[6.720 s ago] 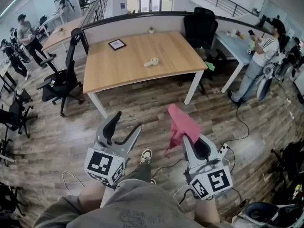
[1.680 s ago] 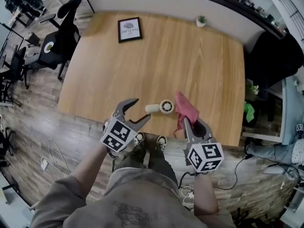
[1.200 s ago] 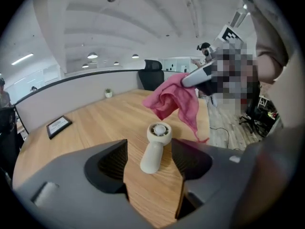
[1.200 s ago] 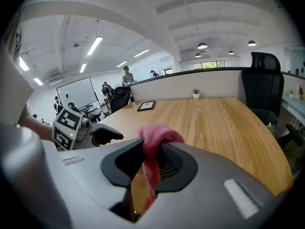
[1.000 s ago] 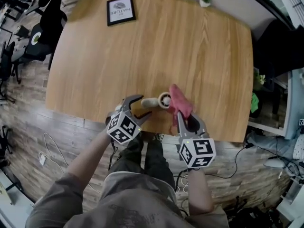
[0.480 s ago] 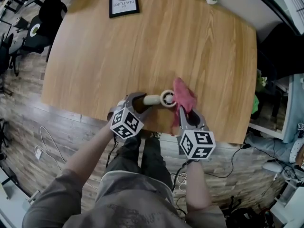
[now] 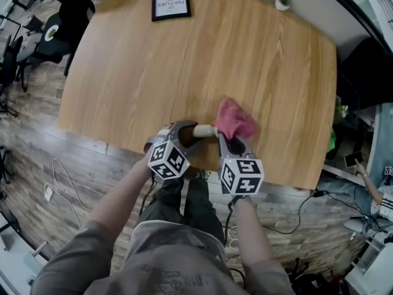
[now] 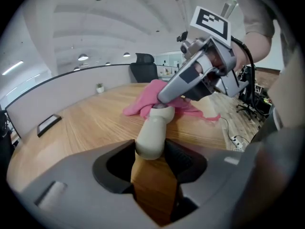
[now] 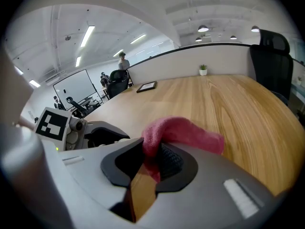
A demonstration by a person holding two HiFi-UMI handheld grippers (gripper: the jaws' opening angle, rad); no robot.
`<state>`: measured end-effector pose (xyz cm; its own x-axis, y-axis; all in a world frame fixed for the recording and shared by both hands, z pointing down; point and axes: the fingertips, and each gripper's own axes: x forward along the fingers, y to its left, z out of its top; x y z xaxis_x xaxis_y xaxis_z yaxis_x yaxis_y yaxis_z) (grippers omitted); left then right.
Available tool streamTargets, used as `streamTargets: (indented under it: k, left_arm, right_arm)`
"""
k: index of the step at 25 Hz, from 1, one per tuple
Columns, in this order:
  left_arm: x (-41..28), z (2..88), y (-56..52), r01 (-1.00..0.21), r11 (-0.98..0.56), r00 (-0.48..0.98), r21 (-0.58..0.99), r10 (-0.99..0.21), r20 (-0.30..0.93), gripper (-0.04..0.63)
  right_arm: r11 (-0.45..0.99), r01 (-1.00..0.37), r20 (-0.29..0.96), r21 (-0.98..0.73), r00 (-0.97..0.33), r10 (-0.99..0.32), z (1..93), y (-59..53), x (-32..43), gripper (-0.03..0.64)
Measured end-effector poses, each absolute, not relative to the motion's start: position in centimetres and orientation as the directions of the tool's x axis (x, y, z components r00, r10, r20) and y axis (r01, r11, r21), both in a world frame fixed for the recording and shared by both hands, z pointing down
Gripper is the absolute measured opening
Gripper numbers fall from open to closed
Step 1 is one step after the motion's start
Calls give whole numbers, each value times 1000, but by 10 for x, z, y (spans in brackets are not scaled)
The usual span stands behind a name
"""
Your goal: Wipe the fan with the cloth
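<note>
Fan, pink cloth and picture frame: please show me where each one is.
fan (image 8: 152, 133), left gripper view, its cream handle.
pink cloth (image 7: 235, 120), head view, its middle.
picture frame (image 7: 171, 2), head view, its white print.

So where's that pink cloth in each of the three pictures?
Head view: cloth at centre, draped over the fan's head.
Left gripper view: cloth centre, beyond the fan's handle, under the right gripper.
Right gripper view: cloth centre, pinched in the jaws.
Shared landmark: the potted plant at the table's far edge.
</note>
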<state>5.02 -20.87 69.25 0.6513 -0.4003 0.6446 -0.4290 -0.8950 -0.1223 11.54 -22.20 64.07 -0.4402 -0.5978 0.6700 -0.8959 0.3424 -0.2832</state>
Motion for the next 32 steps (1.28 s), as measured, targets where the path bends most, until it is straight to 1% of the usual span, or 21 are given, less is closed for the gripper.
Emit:
streamTargets:
  k: [5,8,11,15,19,24,27,29,32]
  left_arm:
    - [50,692,-209,-428,-895,650,-123,-400,646,196]
    - [52,692,-209,-428,-895,650,-125,-400,646,195]
    - [51,692,-208,-427,-895,650,-125,-400,646,195]
    - [51,692,-208,-428,-895,651,-125,-401,645,195]
    - [50,691,-208,-426,-896,650,-125,-400,646,193]
    - [50,691,-206,-420,-899,653,-121,-392,647,193]
    - [50,691,-207,-420,-899,654,-125,-395,646,193]
    - [51,691,-207,-422,-898,653,-127,-398,645,193]
    - [52,691,-207,-418,-899,655,-126,-395,644,193]
  right_arm:
    - [388,-854,637,-346,-518,-571,641,-221,76,74]
    - [436,-778,616,-452,-626,-478,645,-212,47,74]
    - [464,-750,610,-471,-657,-443,647,-202,33,74]
    - [412,-800,632,-437,-599,-491,647,-204,62,74]
    - [362,-829,621,-427,-560,-549,638,-210,96,74]
    - [244,-907,658,-342,-417,-627,640,-220,152,74]
    - [161,-940,655,-302,-327,-681,639,-228,175,74]
    - [139,-938,643,-317,-321,-695,640,-230,175,74]
    - [164,-919,624,-358,-366,-690,639,-229,154,74]
